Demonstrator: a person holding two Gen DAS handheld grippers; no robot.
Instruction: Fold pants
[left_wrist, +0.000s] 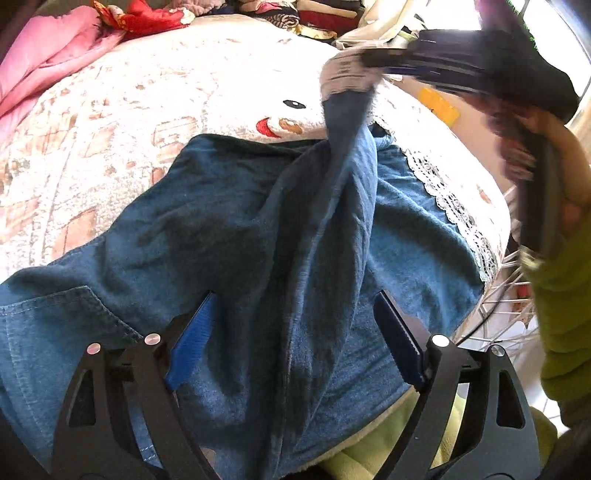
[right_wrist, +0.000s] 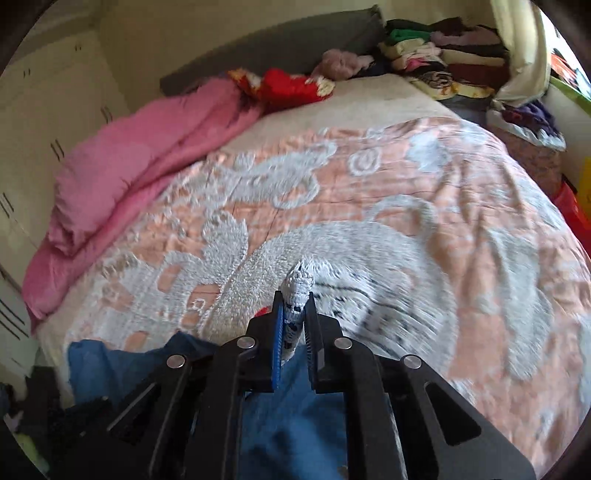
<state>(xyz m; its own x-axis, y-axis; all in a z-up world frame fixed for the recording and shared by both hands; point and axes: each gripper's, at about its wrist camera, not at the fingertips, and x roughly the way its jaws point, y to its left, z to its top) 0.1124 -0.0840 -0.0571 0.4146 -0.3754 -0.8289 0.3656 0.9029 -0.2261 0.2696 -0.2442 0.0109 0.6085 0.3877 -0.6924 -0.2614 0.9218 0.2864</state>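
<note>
The left gripper (left_wrist: 295, 332) hangs wide open over the blue pants (left_wrist: 229, 229), holding nothing. The pants lie on the bedspread (right_wrist: 424, 177); the right gripper (right_wrist: 295, 332) is closed on their white lace hem (right_wrist: 297, 291), lifted. Farther back lies a pink quilt (right_wrist: 140, 166).

Right claw (left_wrist: 354, 74) blurred; pants (left_wrist: 229, 236) cut off below.

Bright daylight enters from the upper right of both frames, washing out the pale peach-and-white textured bedspread (left_wrist: 207, 85) in the left wrist view. Motion blur smears the black right gripper (left_wrist: 354, 74) there and the lower right in the right wrist view. Fisheye bending curves the edges, corners dark.
</note>
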